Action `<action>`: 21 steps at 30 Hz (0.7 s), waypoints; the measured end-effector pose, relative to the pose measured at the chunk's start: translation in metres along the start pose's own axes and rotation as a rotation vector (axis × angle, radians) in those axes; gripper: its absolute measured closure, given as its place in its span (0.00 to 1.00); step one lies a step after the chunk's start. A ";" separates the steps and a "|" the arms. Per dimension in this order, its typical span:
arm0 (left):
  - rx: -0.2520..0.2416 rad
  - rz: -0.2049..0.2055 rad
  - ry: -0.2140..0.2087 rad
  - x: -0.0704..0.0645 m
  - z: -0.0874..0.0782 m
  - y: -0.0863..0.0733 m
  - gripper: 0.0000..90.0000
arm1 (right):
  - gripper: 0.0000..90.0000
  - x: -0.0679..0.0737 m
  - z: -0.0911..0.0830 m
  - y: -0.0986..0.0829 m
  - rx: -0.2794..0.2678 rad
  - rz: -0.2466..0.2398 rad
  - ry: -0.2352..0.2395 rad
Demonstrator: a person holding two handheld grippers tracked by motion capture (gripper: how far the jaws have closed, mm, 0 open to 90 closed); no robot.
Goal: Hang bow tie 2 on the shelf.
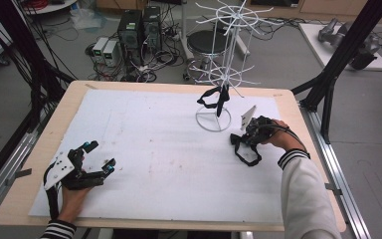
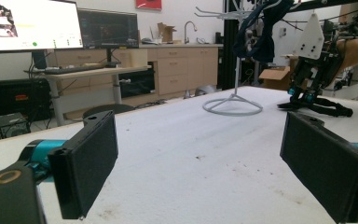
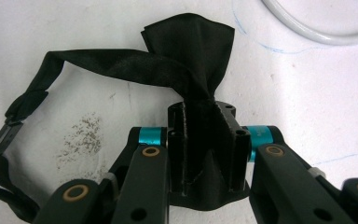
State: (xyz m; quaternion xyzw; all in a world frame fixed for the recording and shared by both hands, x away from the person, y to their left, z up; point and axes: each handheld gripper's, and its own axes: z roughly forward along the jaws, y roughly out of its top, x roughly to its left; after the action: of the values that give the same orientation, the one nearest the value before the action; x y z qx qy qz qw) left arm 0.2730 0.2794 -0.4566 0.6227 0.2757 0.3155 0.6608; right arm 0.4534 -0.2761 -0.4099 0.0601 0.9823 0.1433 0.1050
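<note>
The right gripper is clenched on a black bow tie lying on the white mat beside the white wire rack, where another bow tie hangs, probably the destination. The left gripper rests released, jaws apart, well clear. The mat is lightly stained; computers and cables surround the table.

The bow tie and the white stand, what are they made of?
The bow tie, pinched in the right gripper, looks like soft black cloth with a faint sheen: it folds and creases. The white stand looks like thin metal wire coated glossy white, going by its slim stiff arms and ring base.
</note>
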 end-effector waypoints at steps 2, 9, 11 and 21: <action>0.002 0.002 -0.002 0.000 0.000 0.000 0.13 | 0.85 0.001 -0.001 0.000 0.007 0.003 -0.003; 0.001 0.003 -0.001 0.000 0.000 0.000 0.13 | 0.85 0.001 -0.009 -0.002 -0.008 0.025 -0.013; 0.001 0.002 0.000 0.000 0.000 0.000 0.13 | 0.85 0.002 -0.012 -0.002 -0.019 0.030 -0.015; 0.001 0.002 -0.001 0.000 0.000 0.000 0.13 | 0.85 0.007 -0.027 0.001 -0.076 0.048 -0.041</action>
State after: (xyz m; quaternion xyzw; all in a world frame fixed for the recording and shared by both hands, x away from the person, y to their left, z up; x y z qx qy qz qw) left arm 0.2729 0.2796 -0.4566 0.6234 0.2748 0.3158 0.6604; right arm 0.4410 -0.2817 -0.3854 0.0826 0.9721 0.1817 0.1236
